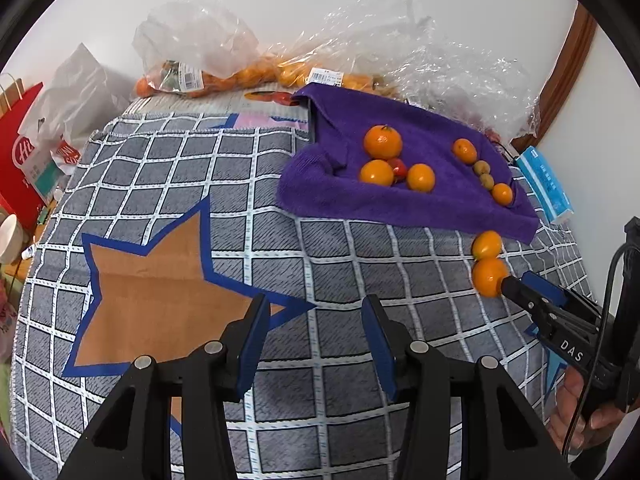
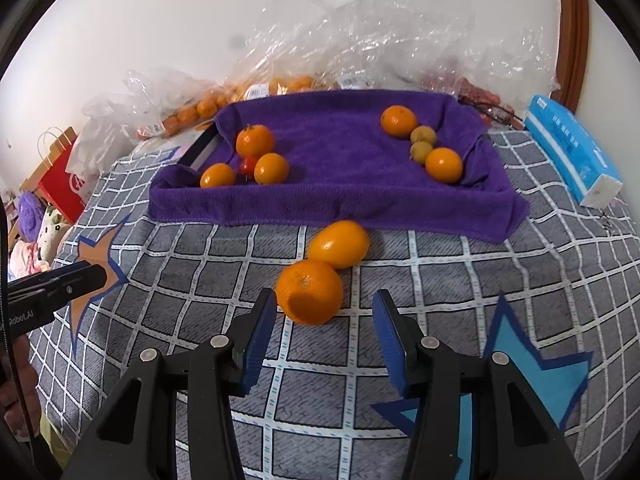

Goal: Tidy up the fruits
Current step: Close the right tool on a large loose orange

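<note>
A purple towel-lined tray (image 2: 340,196) (image 1: 320,196) holds two clusters: three oranges (image 2: 255,141) around a small red tomato (image 2: 249,165) on the left, and two oranges (image 2: 443,164) with two small green-brown fruits (image 2: 422,135) on the right. Two oranges lie on the checked cloth in front of the tray: a near round one (image 2: 309,292) (image 1: 489,276) and an oval one (image 2: 339,243) (image 1: 486,244) behind it. My right gripper (image 2: 324,306) (image 1: 514,286) is open, its fingertips on either side of the near orange. My left gripper (image 1: 314,312) is open and empty above the orange star.
Clear plastic bags of oranges (image 1: 224,76) lie behind the tray along the wall. A blue tissue pack (image 2: 572,152) lies right of the tray. A red paper bag (image 1: 20,148) and clutter sit beyond the left edge. The grey checked cloth (image 1: 340,260) covers the surface.
</note>
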`<action>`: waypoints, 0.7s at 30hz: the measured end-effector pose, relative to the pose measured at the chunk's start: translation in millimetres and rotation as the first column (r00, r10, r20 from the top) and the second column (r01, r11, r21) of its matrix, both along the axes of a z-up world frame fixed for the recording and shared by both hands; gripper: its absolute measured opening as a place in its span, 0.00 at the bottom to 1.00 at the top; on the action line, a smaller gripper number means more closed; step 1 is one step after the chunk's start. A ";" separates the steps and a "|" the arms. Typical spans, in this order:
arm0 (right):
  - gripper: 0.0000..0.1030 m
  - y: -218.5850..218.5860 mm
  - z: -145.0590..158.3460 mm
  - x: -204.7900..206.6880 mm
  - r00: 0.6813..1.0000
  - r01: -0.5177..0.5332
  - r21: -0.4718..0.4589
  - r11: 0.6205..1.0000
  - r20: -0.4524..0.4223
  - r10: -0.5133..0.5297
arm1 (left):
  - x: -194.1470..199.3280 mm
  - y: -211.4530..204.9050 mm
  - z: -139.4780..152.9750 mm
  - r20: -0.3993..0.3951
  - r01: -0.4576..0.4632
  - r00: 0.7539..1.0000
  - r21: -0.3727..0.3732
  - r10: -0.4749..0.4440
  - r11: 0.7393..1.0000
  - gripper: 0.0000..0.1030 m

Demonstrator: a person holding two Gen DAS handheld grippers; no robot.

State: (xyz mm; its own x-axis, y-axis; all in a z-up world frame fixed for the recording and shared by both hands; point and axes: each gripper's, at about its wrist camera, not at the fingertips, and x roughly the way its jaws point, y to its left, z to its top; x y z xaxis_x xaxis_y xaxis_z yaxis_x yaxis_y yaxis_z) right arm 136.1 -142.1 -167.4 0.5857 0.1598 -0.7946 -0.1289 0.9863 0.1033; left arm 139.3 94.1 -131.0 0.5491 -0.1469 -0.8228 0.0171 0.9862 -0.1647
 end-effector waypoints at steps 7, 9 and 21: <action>0.49 6.4 -10.7 10.4 1.000 0.002 -0.010 1.000 -0.024 -0.002 | 8.3 5.9 -12.4 -0.020 0.014 1.000 -0.029 -0.015 0.999 0.44; 0.49 7.9 -11.4 11.5 1.000 -0.001 -0.009 1.000 -0.021 0.001 | 11.0 6.3 -15.2 -0.027 0.017 0.999 -0.033 -0.017 0.999 0.44; 0.41 19.4 -22.8 22.1 0.999 -0.021 -0.036 0.999 -0.043 0.019 | 20.4 5.0 -24.0 -0.050 0.032 0.998 -0.042 -0.034 0.999 0.44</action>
